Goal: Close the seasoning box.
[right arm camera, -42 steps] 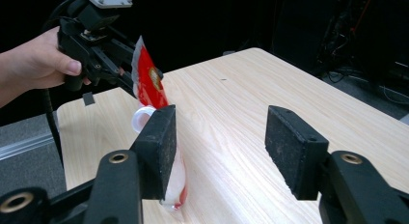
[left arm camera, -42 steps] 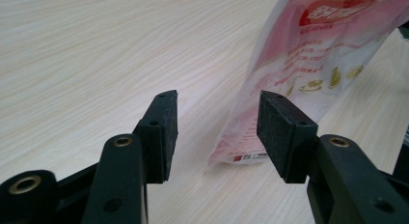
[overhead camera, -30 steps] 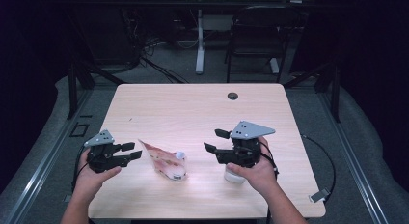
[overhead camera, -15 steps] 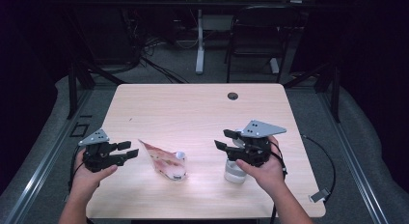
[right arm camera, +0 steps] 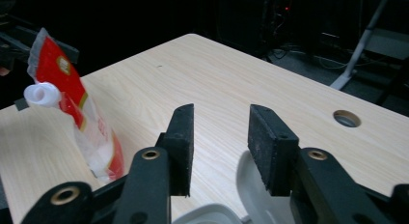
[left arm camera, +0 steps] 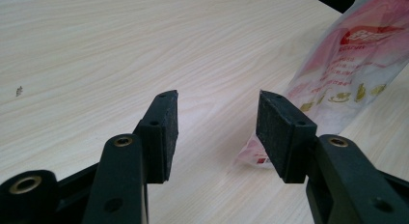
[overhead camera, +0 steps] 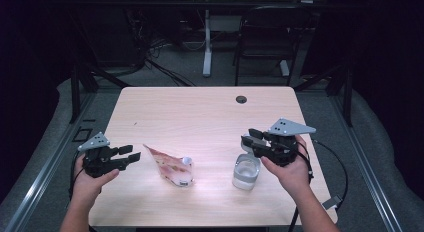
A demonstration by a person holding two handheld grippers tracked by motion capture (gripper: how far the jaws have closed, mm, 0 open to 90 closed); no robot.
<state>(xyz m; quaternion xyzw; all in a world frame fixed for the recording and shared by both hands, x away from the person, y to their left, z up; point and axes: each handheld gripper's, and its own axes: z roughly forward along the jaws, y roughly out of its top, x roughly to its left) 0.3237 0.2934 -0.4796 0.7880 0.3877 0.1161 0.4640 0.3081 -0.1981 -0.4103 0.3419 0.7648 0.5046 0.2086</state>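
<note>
At the near left edge of the counter, the left tool sits in the person's left hand, its jaws spread well apart with nothing between them. In the left gripper view the black pads frame bare wood, and the lower corner of a red-and-white spouted pouch lies just beyond the right pad, not touching it.

Toward the near right, the right tool is held in the right hand, jaws parted to a moderate gap and gripping nothing. It hovers just above and behind a clear round container; the white rim of that container shows beneath the jaws in the right gripper view. Whether the tool touches the rim cannot be told. The container looks clear inside; its contents cannot be made out.

Between the two tools, the one pouch stands leaning on the counter, its white capped spout near the top. One container, one pouch and two tools are on view. A round cable hole sits near the far edge.
</note>
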